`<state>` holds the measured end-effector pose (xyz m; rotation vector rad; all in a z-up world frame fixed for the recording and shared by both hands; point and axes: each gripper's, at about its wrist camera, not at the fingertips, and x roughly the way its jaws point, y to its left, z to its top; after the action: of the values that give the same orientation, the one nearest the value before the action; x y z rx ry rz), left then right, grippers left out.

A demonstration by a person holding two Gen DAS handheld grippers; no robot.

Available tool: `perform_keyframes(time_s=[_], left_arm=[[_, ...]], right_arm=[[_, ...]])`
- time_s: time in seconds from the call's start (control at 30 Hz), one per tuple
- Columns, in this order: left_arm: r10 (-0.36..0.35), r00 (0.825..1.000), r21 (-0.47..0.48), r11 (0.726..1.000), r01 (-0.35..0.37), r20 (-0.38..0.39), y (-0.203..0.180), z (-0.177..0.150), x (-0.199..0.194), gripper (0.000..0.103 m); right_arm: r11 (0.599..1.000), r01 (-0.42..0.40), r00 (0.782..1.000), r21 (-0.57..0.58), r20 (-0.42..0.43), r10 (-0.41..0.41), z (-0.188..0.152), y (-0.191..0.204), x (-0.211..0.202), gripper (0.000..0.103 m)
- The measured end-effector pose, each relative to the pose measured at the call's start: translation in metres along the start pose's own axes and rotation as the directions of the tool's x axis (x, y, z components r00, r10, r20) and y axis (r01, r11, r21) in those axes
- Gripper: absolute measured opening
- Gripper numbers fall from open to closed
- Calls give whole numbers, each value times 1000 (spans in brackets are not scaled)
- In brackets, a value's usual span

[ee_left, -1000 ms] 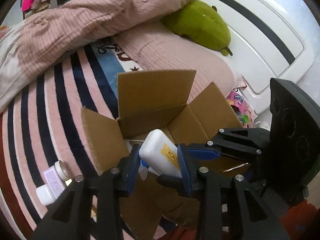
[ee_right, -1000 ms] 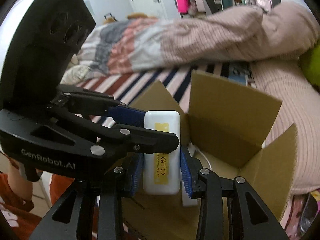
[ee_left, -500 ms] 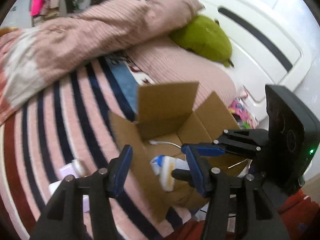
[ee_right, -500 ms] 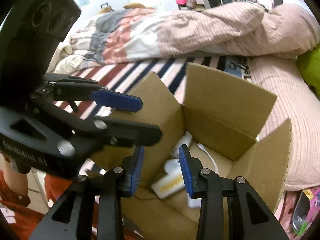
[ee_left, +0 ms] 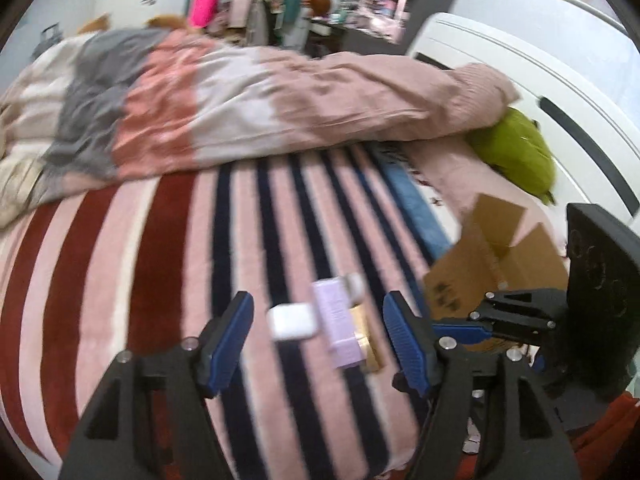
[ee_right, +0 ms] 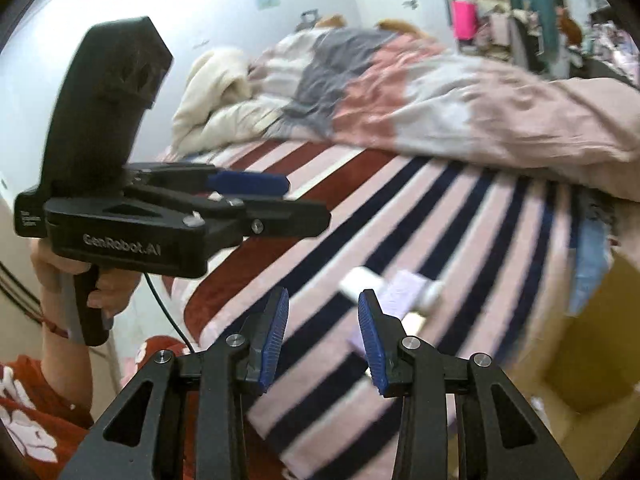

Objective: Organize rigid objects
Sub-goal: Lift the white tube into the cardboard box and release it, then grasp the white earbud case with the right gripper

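Note:
A small white case (ee_left: 292, 320), a lilac box (ee_left: 338, 324), a white jar (ee_left: 356, 284) and a tan item (ee_left: 370, 346) lie together on the striped blanket (ee_left: 168, 280). My left gripper (ee_left: 318, 340) hovers short of them, its jaws opening with nothing pressed between the pads. The cardboard box (ee_left: 492, 264) stands to the right. In the right wrist view my right gripper (ee_right: 323, 332) is open and empty above the stripes, with the white case (ee_right: 362, 284) and lilac box (ee_right: 404, 292) just beyond it. The left gripper (ee_right: 306, 200) shows at the left, held by a hand (ee_right: 108, 292).
A crumpled pink and grey duvet (ee_left: 240, 112) lies across the far side of the bed. A green plush (ee_left: 516, 152) rests by the white headboard (ee_left: 560, 92). The cardboard box (ee_right: 592, 340) sits at the right edge. A person's red patterned clothing (ee_right: 24, 420) is at the lower left.
Both grippers let go of the white bottle, which dropped into the cardboard box. They swung left from the box to the striped blanket. The left jaws spread wider.

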<state>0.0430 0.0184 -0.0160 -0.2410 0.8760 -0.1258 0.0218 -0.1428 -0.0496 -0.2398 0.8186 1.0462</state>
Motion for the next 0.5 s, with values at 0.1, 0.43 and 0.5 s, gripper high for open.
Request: perform_keyframes(time_s=[0.1,0.43,0.5], left_arm=[[20,1000,-57,998,-21,-13,33,-16,4,64],[28,999,-178,983,-34,-37,95,-47,20,64],[22,999,-182,983,-29,-41,101,-50,23,64]], right_arm=[[1000,-17,998,7,-66,17,2,11,42,32],[970,126,971,208,-227,-77,-8,-8,149,46],[954,202,960,221,-237,-148,-9,-10,160,49]])
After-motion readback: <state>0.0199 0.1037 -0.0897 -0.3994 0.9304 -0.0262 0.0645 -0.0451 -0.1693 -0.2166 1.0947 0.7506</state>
